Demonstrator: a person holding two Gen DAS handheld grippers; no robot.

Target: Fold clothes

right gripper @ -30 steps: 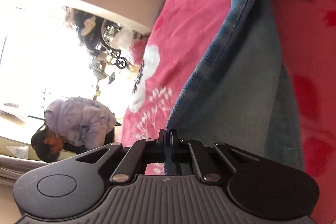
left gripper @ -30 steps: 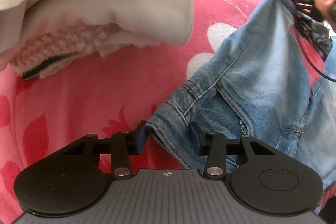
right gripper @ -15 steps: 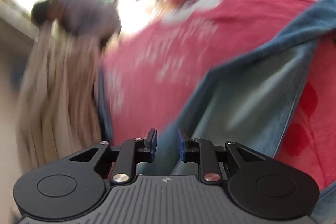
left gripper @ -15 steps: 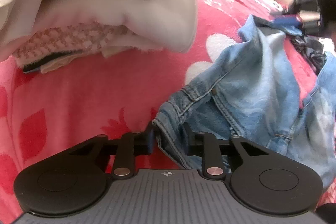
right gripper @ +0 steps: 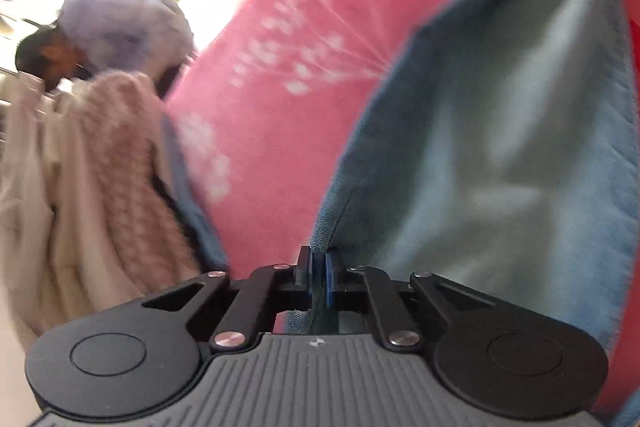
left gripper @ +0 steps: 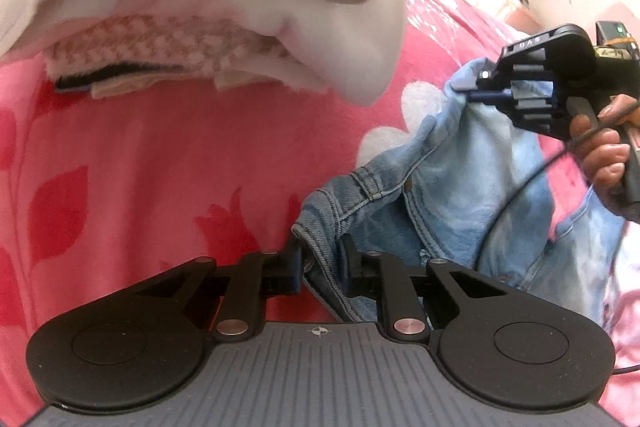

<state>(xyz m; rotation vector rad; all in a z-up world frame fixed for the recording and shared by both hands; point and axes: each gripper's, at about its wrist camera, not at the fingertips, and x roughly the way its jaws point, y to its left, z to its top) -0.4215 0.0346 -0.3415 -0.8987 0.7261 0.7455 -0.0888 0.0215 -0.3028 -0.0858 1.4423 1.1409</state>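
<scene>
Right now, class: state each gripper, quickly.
Left gripper: closing on the jeans waistband, pads already pressing it.
Right gripper: shut on the jeans' edge.

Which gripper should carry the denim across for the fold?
Right, probably. The right gripper is shut on the jeans at a raised edge, free to swing. The left gripper, jaws closing on the waistband, sits low on the pink blanket, suited to anchoring.
</scene>
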